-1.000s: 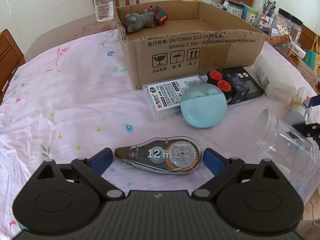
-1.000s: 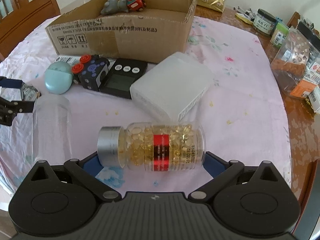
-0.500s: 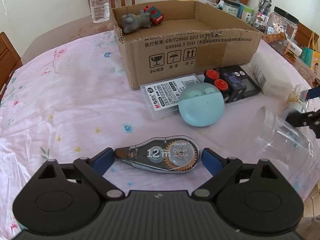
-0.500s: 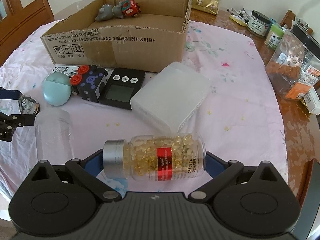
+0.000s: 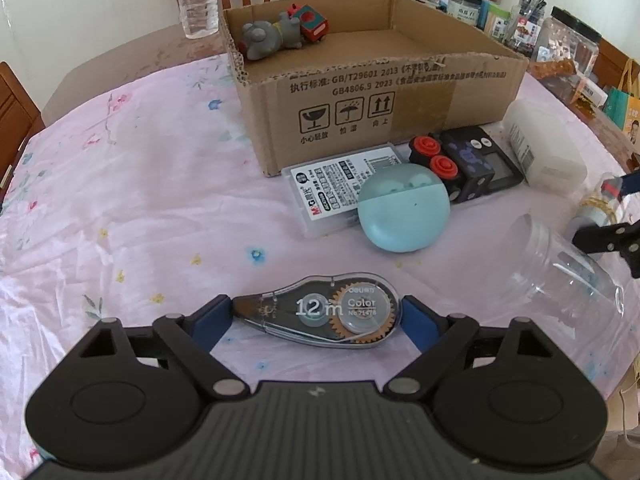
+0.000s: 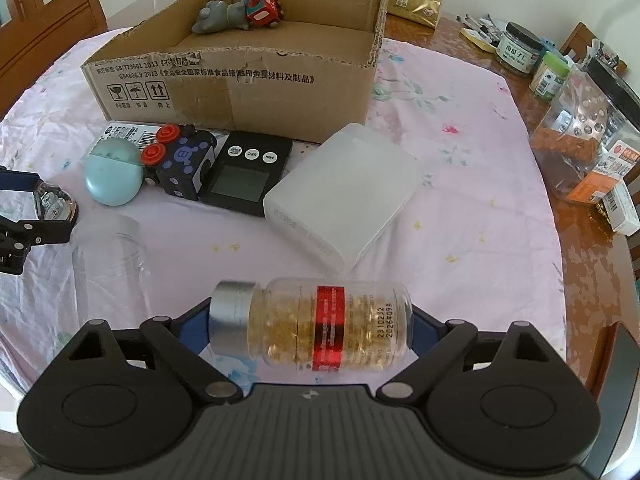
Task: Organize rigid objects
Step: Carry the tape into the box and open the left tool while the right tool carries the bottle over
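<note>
Tape dispenser (image 5: 320, 312) marked "12 m Color" between closing left tool (image 5: 318, 318) pads, seemingly touching.

Both jaws closing — onto correction tape (image 5: 320, 314) and capsule bottle (image 6: 316, 326)

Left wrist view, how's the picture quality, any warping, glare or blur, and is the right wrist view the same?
Left wrist view: fisheye bends the box edges, corners go black, tape roller print sharp. Right wrist view: same curving and dark corners, soft daylight, mild shine on the pill bottle, its date digits readable.
</note>
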Action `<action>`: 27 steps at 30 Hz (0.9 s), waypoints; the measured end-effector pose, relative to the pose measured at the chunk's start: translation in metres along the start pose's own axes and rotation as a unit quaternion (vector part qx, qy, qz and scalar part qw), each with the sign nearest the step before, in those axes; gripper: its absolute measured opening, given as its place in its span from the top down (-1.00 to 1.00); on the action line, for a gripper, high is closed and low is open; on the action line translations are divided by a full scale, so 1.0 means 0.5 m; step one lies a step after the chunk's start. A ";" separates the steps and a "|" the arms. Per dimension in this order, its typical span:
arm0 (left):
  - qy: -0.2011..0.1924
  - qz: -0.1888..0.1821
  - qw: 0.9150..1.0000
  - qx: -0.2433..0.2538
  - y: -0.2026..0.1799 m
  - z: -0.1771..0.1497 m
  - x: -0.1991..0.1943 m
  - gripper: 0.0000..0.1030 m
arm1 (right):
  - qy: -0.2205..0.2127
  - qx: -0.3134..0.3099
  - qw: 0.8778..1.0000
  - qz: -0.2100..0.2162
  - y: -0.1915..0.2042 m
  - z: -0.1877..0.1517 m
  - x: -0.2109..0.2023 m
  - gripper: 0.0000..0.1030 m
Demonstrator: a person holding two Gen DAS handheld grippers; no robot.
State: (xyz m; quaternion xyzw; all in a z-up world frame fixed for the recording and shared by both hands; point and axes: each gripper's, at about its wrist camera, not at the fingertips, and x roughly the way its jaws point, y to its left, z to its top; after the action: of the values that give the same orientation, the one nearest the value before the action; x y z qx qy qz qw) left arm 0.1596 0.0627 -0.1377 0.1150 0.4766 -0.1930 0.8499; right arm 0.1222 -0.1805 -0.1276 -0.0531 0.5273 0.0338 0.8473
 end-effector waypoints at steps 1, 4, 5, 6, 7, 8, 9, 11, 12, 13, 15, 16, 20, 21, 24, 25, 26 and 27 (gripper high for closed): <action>0.003 0.002 1.000 0.001 0.000 0.002 -0.001 -0.74 | -0.001 -0.001 1.000 0.000 -0.001 0.001 -0.003 -0.87; 0.009 0.000 1.000 0.000 0.002 0.008 -0.013 -0.74 | -0.003 -0.006 1.000 0.001 -0.009 0.006 -0.015 -0.87; 0.009 -0.003 1.000 -0.001 0.003 0.011 -0.021 -0.74 | -0.004 -0.008 1.000 0.003 -0.011 0.008 -0.020 -0.87; 0.011 -0.003 1.000 -0.001 0.003 0.014 -0.027 -0.74 | -0.004 -0.011 1.000 0.004 -0.014 0.010 -0.025 -0.87; 0.013 -0.004 1.000 0.000 0.003 0.019 -0.036 -0.74 | -0.005 -0.014 1.000 0.005 -0.016 0.012 -0.031 -0.87; 0.012 -0.006 1.000 0.000 0.003 0.025 -0.045 -0.74 | -0.006 -0.016 1.000 0.007 -0.019 0.015 -0.036 -0.87; 0.010 -0.010 1.000 0.001 0.002 0.032 -0.058 -0.74 | -0.008 -0.019 1.000 0.010 -0.021 0.019 -0.044 -0.87; 0.002 -0.017 1.000 0.006 0.001 0.052 -0.085 -0.74 | -0.013 -0.023 0.999 0.016 -0.027 0.029 -0.058 -0.87; -0.006 -0.018 1.000 0.011 -0.001 0.062 -0.099 -0.74 | -0.018 -0.026 0.999 0.021 -0.029 0.036 -0.068 -0.87; -0.016 -0.018 1.000 0.017 -0.004 0.075 -0.113 -0.74 | -0.022 -0.028 0.999 0.024 -0.031 0.042 -0.073 -0.87; -0.036 -0.015 0.999 0.029 -0.009 0.102 -0.135 -0.74 | -0.033 -0.035 0.998 0.033 -0.033 0.058 -0.088 -0.87; -0.046 -0.014 0.998 0.033 -0.012 0.117 -0.144 -0.74 | -0.038 -0.041 0.998 0.036 -0.033 0.067 -0.095 -0.87; -0.082 -0.016 0.996 0.038 -0.016 0.181 -0.158 -0.74 | -0.063 -0.071 0.995 0.039 -0.030 0.105 -0.122 -0.87; -0.090 -0.014 0.995 0.040 -0.017 0.199 -0.157 -0.74 | -0.070 -0.077 0.994 0.040 -0.029 0.116 -0.127 -0.87; -0.107 -0.015 0.993 0.044 -0.021 0.244 -0.140 -0.74 | -0.087 -0.088 0.991 0.043 -0.030 0.149 -0.135 -0.87; -0.110 -0.011 0.993 0.044 -0.022 0.256 -0.132 -0.74 | -0.092 -0.090 0.991 0.043 -0.031 0.160 -0.137 -0.87; -0.111 -0.006 0.993 0.044 -0.024 0.267 -0.122 -0.74 | -0.097 -0.092 0.990 0.043 -0.032 0.170 -0.139 -0.87; -0.112 -0.006 0.993 0.045 -0.023 0.277 -0.112 -0.74 | -0.102 -0.094 0.989 0.043 -0.033 0.181 -0.140 -0.87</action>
State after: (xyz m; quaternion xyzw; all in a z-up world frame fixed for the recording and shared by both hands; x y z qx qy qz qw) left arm 0.2343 0.0119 -0.0181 0.1279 0.3703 -0.2309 0.8906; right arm 0.1736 -0.1854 -0.0244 -0.1064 0.4342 0.1251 0.8857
